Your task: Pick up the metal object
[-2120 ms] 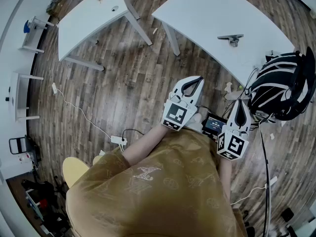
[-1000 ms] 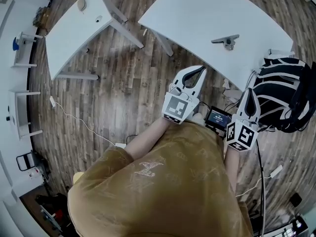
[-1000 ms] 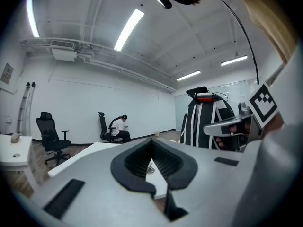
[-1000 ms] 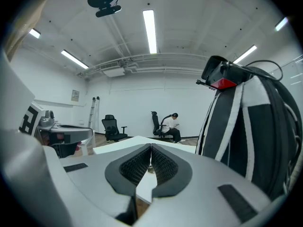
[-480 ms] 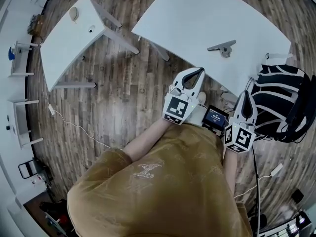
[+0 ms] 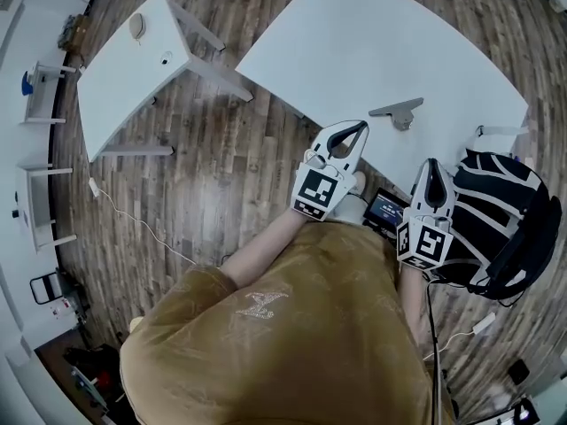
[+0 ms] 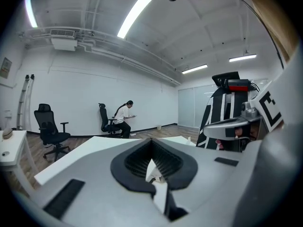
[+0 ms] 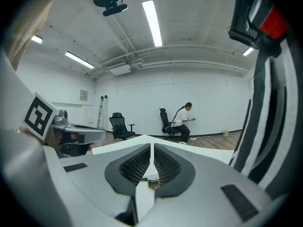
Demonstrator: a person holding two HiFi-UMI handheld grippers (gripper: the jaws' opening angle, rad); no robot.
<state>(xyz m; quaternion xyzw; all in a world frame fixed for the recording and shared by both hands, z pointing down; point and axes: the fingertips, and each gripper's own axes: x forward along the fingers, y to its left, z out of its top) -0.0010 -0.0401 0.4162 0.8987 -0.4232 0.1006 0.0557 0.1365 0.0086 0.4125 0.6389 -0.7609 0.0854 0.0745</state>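
Observation:
The metal object (image 6: pixel 396 111), a small grey bracket-like piece, lies on the big white table (image 6: pixel 354 34) near its front edge. My left gripper (image 6: pixel 360 125) is held over the wooden floor just short of that edge, down and left of the object, its jaws shut with nothing between them. My right gripper (image 6: pixel 431 162) is lower and to the right of the object, also shut and empty. In the left gripper view the left gripper (image 7: pixel 152 140) points level across the table top. The right gripper (image 8: pixel 152 145) does the same. The object does not show in either gripper view.
A second white table (image 6: pixel 133 56) stands to the left. A black-and-white striped bag (image 6: pixel 500 220) sits at the right, beside my right gripper. A small device with a screen (image 6: pixel 386 209) hangs at my waist. Cables (image 6: pixel 133 224) run over the floor. A seated person (image 7: pixel 124 117) and an office chair (image 7: pixel 49 129) are at the far wall.
The big table and the metal object have come nearer to both grippers in the head view. The striped bag has slid down and right. Both grippers have stayed shut.

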